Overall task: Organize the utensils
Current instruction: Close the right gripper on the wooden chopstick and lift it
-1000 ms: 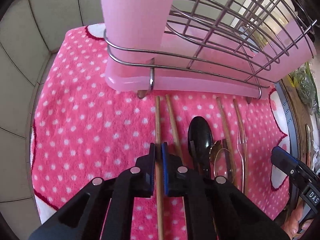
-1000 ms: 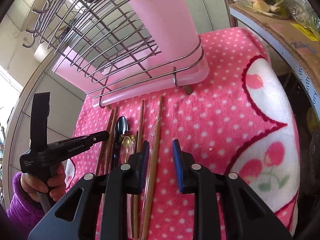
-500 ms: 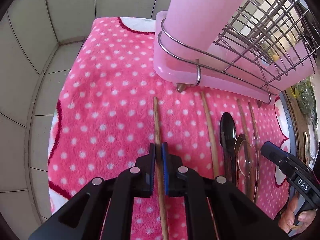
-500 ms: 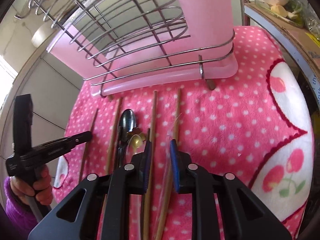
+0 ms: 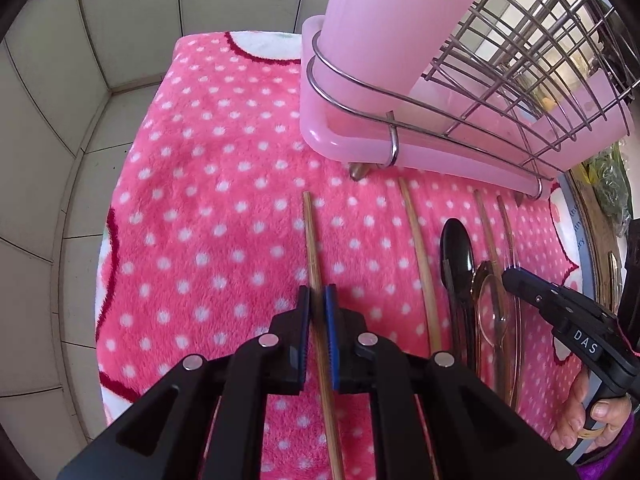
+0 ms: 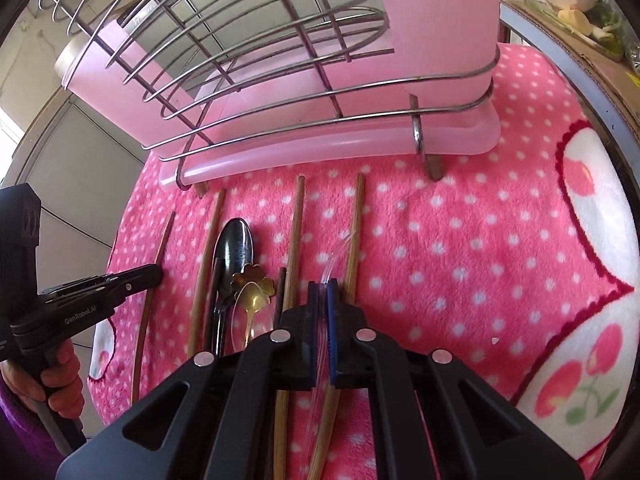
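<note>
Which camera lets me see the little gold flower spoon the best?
The right wrist view. There the gold flower spoon lies close and sharp on the pink dotted towel, beside the black spoon, with its flower-shaped end plain to see. In the left wrist view it sits far off to the side, small and squashed, partly under the right gripper.

Pink dotted towel; grey tiled wall.

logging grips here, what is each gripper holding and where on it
Left gripper is shut on a wooden chopstick around mid-shaft. Right gripper is shut on a clear plastic utensil, on its handle.
</note>
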A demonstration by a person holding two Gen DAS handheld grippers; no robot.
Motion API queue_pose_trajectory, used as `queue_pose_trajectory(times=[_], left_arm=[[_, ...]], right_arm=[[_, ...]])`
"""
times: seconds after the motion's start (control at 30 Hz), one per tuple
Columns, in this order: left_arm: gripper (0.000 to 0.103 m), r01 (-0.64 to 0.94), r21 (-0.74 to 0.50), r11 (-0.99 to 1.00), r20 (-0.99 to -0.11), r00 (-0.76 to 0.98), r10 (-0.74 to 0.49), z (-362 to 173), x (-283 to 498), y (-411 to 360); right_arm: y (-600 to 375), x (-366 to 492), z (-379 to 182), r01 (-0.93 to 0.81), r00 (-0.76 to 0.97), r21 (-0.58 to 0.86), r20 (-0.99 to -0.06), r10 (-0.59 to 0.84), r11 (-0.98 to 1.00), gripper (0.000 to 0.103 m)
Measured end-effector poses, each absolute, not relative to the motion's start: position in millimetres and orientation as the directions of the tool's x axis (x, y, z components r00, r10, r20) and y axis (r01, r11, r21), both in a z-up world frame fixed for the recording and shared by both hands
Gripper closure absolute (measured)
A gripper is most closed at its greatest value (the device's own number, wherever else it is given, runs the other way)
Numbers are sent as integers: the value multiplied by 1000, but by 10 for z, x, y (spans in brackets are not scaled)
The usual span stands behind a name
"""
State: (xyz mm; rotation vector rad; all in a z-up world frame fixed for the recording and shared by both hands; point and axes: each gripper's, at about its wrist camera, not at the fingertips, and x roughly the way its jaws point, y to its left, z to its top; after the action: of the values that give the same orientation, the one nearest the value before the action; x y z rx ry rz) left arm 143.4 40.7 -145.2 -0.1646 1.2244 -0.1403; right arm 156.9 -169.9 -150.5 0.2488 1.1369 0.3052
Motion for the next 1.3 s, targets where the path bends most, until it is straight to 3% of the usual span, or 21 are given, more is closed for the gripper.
queue_pose_trajectory(times=[0.3,0.47,0.67,1.3], left_arm=[[96,16,-206,978,-923,330,-199,-1449,1408,382],[96,18,-208,978,-929,309,-203,-1464,1449,381],[96,18,-213,977,-931,300,-208,-1466,1483,382],[96,24,-195,981,-937,292,-193,-1484,1498,344]], right_arm=[[-1764,1535,-1474,-116,359,368,-851,384,923,98],[-1847,1516,-1415,-134,329,421,-835,441,897,82],[-2053,1500,-1253,-117,361,470,-800,479,875,82],[-1806,1745,-1375,-142,359,175,-908,216,974,81]])
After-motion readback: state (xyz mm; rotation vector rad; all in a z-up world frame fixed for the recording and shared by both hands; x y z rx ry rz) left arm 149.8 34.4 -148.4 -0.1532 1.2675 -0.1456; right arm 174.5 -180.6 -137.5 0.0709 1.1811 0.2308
